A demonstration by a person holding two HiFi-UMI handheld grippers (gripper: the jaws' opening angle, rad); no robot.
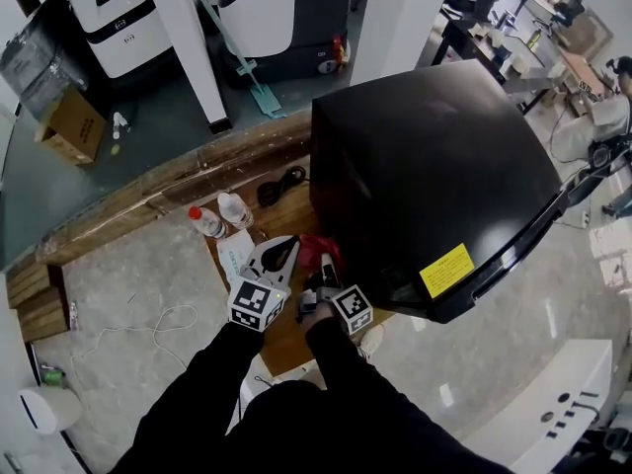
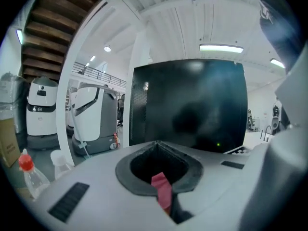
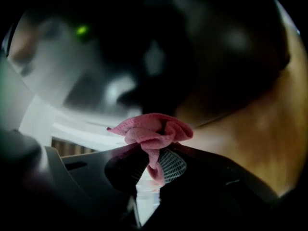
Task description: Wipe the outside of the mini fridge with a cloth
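The black mini fridge (image 1: 425, 156) stands on a low wooden platform (image 1: 288, 339). A pink-red cloth (image 1: 314, 248) hangs just off its lower left corner, between my two grippers. My left gripper (image 1: 289, 255) is shut on a strip of the cloth (image 2: 162, 189), with the fridge's dark side (image 2: 192, 105) straight ahead of it. My right gripper (image 1: 321, 273) is shut on the bunched cloth (image 3: 151, 131), very close to the fridge's dark surface (image 3: 192, 42). In the right gripper view the jaws (image 3: 154, 160) pinch the cloth's lower fold.
Two plastic bottles (image 1: 207, 222) (image 1: 234, 208) and a coiled black cable (image 1: 281, 186) lie on the platform left of the fridge. A cardboard box (image 1: 71, 126) and white machines (image 1: 118, 18) stand farther back. A white unit (image 1: 553, 403) is at the lower right.
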